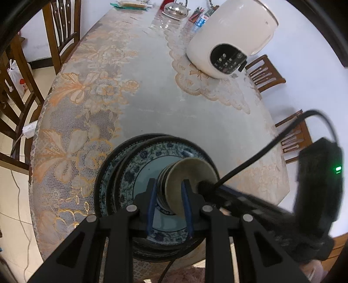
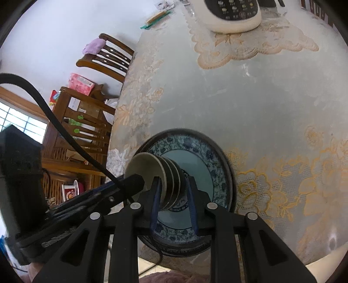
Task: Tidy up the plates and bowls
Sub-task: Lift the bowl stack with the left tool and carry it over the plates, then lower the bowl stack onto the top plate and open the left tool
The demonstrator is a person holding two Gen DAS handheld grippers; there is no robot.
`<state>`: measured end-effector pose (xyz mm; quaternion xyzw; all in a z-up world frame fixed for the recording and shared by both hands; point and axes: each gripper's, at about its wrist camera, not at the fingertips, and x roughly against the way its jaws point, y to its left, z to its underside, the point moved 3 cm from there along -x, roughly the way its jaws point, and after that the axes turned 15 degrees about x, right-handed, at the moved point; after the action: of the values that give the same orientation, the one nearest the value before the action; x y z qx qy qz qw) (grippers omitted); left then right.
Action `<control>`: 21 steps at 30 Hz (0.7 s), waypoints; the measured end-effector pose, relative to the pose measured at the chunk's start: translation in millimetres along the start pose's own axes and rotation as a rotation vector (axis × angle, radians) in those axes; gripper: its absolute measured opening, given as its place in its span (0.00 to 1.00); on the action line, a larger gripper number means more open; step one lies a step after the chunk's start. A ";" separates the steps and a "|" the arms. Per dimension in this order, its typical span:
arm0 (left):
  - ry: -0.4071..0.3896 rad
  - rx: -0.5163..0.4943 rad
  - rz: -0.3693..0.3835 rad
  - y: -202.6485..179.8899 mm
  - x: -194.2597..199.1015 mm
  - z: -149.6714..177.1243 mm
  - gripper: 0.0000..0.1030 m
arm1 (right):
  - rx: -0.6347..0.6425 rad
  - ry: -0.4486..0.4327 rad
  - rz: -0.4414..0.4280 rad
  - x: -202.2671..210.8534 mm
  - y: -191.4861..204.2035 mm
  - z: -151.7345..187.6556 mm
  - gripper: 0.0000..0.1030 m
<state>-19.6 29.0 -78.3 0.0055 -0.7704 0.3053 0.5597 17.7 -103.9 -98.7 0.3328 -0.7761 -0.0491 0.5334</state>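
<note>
A stack of nested beige bowls [image 1: 189, 174] with dark outer bands stands in the middle of the top blue-and-white floral plate [image 1: 139, 161]. That plate lies on a pile of dark-rimmed plates near the table's front edge. My left gripper [image 1: 169, 191] is shut on the bowl stack's near wall, one finger outside and one inside. From the other side my right gripper [image 2: 174, 193] is shut on the same bowl stack [image 2: 152, 167], over the plates [image 2: 208, 156]. Each gripper shows in the other's view, the right gripper [image 1: 205, 187] and the left gripper [image 2: 134, 180] both at the bowl's rim.
A white rice cooker [image 1: 228, 37] sits on a lace doily [image 1: 208, 87] at the back right. A steel kettle [image 1: 176, 8] and small items are at the far end. Wooden chairs [image 1: 63, 32] ring the floral-clothed table [image 1: 152, 98]. A wooden shelf [image 2: 80, 122] stands beside it.
</note>
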 end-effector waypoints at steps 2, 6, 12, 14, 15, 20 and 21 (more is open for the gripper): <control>0.011 0.000 -0.007 1.4 -3.7 0.6 0.21 | 0.009 -0.026 0.007 10.2 -2.5 -1.6 0.24; 0.023 -0.006 -0.005 2.3 -7.6 2.5 0.21 | 0.036 -0.080 0.092 26.8 -13.2 -4.5 0.24; 0.025 -0.011 -0.007 1.8 -8.2 2.8 0.21 | 0.089 -0.050 0.214 15.1 -31.5 1.2 0.16; 0.025 -0.012 -0.010 2.3 -8.7 2.6 0.21 | 0.111 -0.037 0.214 10.0 -30.6 4.0 0.13; 0.025 -0.012 -0.013 2.8 -9.0 2.7 0.21 | 0.124 -0.038 0.216 9.3 -29.2 4.8 0.12; 0.013 -0.021 -0.033 6.5 -8.3 2.8 0.21 | 0.168 -0.017 0.222 1.4 -20.6 8.6 0.09; 0.013 -0.020 -0.031 7.3 -7.7 2.9 0.22 | 0.168 -0.016 0.223 0.8 -20.4 9.0 0.09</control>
<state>-21.7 30.9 -88.9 0.0099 -0.7697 0.2888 0.5693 19.3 -122.6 -110.7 0.2876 -0.8139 0.0728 0.4995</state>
